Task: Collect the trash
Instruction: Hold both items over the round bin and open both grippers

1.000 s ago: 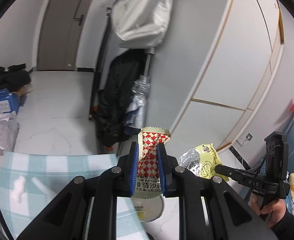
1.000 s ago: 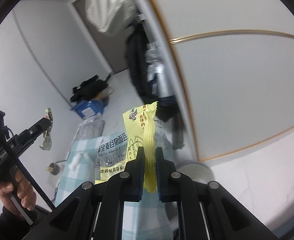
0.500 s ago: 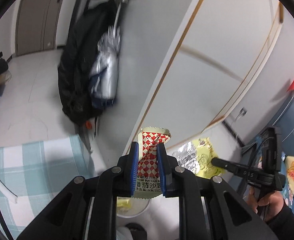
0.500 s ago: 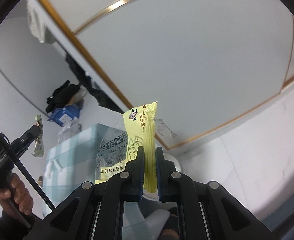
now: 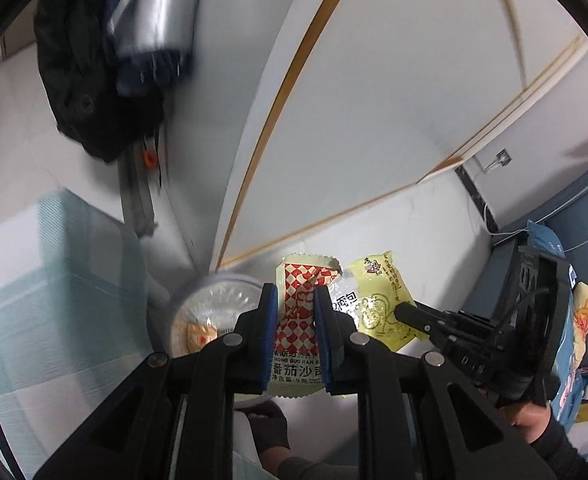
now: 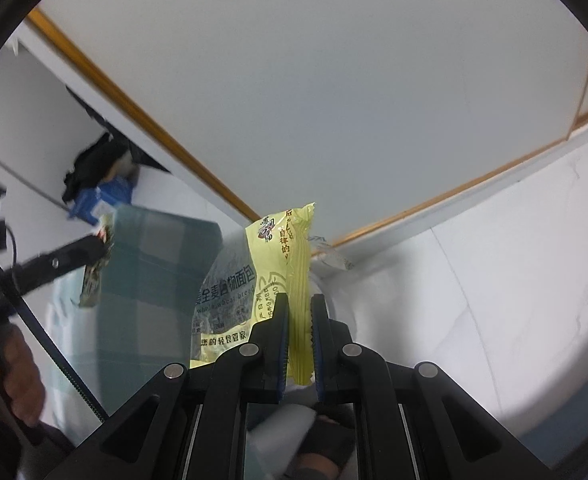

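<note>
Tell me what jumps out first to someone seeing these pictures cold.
The red-and-white checkered sauce packet pinched upright in the left gripper, at the centre of the left wrist view. Beside it, the yellow bread wrapper clamped in the right gripper. Just beyond the packet sits a white lined bin on the pale floor, with a wrapper already inside.

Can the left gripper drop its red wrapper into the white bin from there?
Probably yes. The left gripper holds the red checked wrapper close beside the open white bin, with nothing between them.
</note>
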Demonstrator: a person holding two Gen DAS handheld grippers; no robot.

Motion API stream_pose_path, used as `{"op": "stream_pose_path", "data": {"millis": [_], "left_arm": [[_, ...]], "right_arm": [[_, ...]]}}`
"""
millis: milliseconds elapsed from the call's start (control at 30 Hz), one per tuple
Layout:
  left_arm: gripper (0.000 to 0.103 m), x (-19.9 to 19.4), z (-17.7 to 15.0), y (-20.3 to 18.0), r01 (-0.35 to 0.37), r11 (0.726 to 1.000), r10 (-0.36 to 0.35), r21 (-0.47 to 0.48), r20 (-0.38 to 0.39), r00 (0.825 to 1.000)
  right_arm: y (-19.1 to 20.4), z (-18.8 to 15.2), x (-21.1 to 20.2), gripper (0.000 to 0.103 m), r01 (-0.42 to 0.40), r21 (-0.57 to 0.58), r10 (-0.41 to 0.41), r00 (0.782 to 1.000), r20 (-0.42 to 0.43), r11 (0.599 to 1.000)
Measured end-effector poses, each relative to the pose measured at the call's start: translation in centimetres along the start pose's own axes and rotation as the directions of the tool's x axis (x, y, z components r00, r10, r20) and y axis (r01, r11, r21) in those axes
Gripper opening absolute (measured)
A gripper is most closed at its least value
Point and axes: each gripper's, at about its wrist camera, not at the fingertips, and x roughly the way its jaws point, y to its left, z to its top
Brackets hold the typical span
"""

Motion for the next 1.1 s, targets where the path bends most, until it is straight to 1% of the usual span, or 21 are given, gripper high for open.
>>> {"op": "stream_pose_path", "data": {"millis": [100,200,267,367,533,633,767,900,1033,1100], "left_arm": [[0.014,1.9,0.2,0.6,-0.011,0.999,0.008,-0.044,-0.060,0.998],[0.014,3.9,0.0,1.0,-0.022,0.995,0.009,-0.092,-0.131,0.991],[0.014,5.3,-0.2,1.6,-0.029,0.991,0.005,-0.129,-0.184,0.983],[0.014,6.8,-0.3,2.0,-0.049,0.984,0.009,-0.170,-0.232,0.973],[0.014,7.8,-0.2,2.3,-0.116,0.979,0.064,-0.169,-0.284,0.957],[0.014,8.6,-0.4,2.9,-0.157,0.971,0.093,-0.182,-0.318,0.943],[0.014,9.8,-1.2,4.0,-0.178,0.954,0.077,-0.241,-0.375,0.924],[0.014,10.4,-1.4,4.5,-0.196,0.946,0.086,-0.256,-0.386,0.919],[0.015,11.0,-1.7,5.3,-0.208,0.931,0.072,-0.299,-0.409,0.910],[0.016,11.1,-1.7,5.5,-0.205,0.925,0.058,-0.321,-0.412,0.909]], "right_arm": [[-0.5,-0.4,1.9,0.009,0.010,-0.008,-0.011,0.999,-0.030,1.000],[-1.3,-0.9,3.8,0.009,0.020,0.006,-0.019,0.998,-0.063,1.000],[-1.8,-1.3,5.0,0.009,0.027,0.017,-0.025,0.996,-0.087,0.999],[-2.3,-1.9,6.5,0.009,0.035,0.027,-0.032,0.992,-0.125,0.999],[-2.2,-2.5,8.7,0.010,0.019,0.029,-0.014,0.984,-0.178,0.999],[-2.0,-2.7,9.9,0.010,0.018,0.028,-0.013,0.980,-0.196,0.999],[-1.5,-3.0,11.8,0.010,0.024,0.024,-0.017,0.973,-0.230,0.999],[-0.9,-3.0,13.2,0.012,0.029,0.006,-0.026,0.967,-0.255,1.000],[-0.2,-2.7,14.6,0.012,0.029,-0.001,-0.028,0.959,-0.281,1.000],[-0.2,-2.7,14.8,0.012,0.023,-0.001,-0.023,0.958,-0.286,1.000]]}}
